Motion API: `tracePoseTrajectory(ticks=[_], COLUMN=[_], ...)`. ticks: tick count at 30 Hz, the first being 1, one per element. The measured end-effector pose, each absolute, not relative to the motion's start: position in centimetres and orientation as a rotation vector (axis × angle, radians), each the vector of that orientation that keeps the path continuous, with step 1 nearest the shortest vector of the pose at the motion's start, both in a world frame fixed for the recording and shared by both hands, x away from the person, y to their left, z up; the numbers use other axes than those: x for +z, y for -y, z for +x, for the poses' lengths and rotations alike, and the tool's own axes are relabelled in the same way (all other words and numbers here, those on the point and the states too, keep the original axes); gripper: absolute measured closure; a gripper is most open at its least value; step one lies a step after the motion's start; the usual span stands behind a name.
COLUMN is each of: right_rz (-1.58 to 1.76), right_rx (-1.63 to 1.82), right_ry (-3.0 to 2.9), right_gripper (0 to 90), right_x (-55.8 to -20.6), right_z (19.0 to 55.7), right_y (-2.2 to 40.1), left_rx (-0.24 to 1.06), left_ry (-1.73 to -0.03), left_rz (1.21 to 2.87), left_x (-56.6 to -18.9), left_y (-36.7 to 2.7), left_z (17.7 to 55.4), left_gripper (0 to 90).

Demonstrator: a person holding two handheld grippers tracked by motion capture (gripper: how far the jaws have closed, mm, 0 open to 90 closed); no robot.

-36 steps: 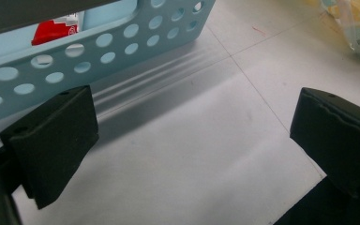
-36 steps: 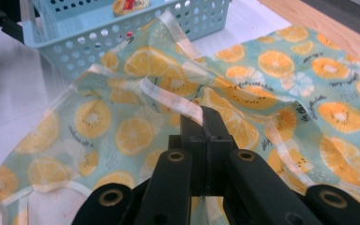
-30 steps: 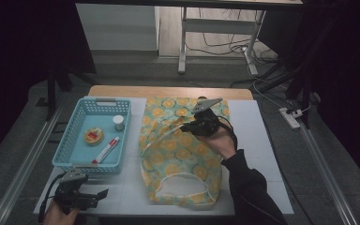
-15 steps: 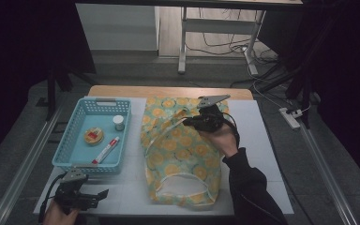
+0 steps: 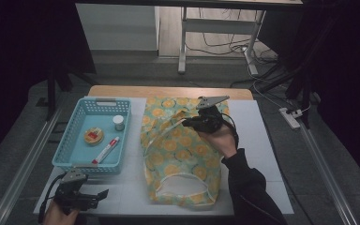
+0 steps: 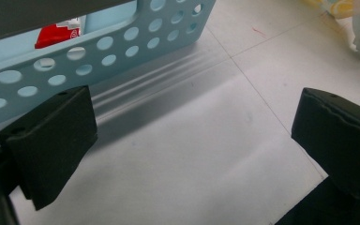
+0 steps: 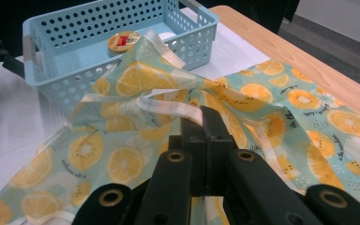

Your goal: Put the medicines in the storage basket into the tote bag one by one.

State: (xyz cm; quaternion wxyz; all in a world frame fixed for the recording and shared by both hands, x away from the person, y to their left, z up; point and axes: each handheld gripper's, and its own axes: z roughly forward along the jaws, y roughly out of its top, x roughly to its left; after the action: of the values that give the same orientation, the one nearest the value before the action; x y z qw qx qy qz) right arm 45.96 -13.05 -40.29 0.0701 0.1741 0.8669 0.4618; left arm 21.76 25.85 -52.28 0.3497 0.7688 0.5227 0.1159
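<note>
Right now the right gripper (image 7: pixel 205 123) is pinching the cream strap (image 7: pixel 168 107) of the lemon-print bag (image 5: pixel 180 150), which is lying on the table beside the blue basket (image 5: pixel 70 149). The left gripper (image 5: pixel 104 193) is resting with jaws apart (holding nothing). Thin strap could be slipping free if tugged sideways.

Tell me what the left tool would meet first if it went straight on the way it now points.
Probably nothing soon: the left tool, jaws open, points along the bare white tabletop, passing beside the blue basket. Farther on lies the lemon-print cloth, though depth is unclear.
</note>
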Motion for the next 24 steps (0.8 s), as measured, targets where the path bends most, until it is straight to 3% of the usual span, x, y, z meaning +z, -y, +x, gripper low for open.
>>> tracePoseTrajectory(ticks=[24], right_rz=[0.562], right_rx=[1.397], right_ry=[-2.602], right_gripper=[89.4], right_x=[-40.81], right_z=[46.21], right_y=[13.14], left_rx=[0.299], left_ry=[-1.34], left_rz=[1.94], left_x=[-52.06], left_y=[-26.39], left_z=[21.49], left_gripper=[0.0])
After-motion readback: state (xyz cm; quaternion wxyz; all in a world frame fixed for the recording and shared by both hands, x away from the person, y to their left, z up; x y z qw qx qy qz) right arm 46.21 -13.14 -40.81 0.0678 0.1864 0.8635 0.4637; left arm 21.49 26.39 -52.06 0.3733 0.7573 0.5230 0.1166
